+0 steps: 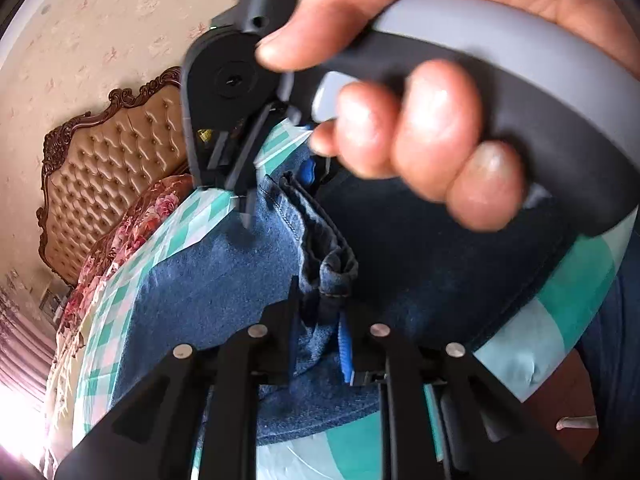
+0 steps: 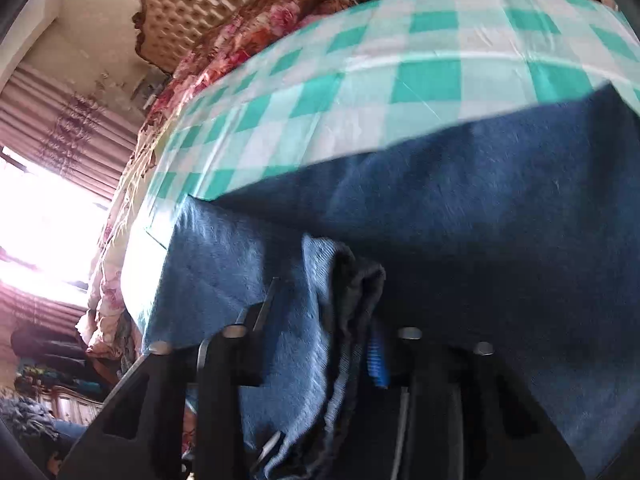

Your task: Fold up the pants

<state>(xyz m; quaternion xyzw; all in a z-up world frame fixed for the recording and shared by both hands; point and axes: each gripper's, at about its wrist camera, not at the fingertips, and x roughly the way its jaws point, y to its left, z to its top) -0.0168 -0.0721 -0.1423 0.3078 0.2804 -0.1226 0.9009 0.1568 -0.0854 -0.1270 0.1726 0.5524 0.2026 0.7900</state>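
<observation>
Left claw: clamped on jeans hem, lower centre | right claw: pinching bunched edge, lower centre | both lift to fold over checked bed.

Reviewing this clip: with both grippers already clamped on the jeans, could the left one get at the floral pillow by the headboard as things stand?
Probably not: the left gripper is shut on the jeans, and the floral pillow lies well beyond.

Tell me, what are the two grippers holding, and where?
Both hold the jeans. The left hand-held gripper pinches a bunched hem edge; the right hand-held gripper pinches a bunched edge too, though which part is unclear.
</observation>
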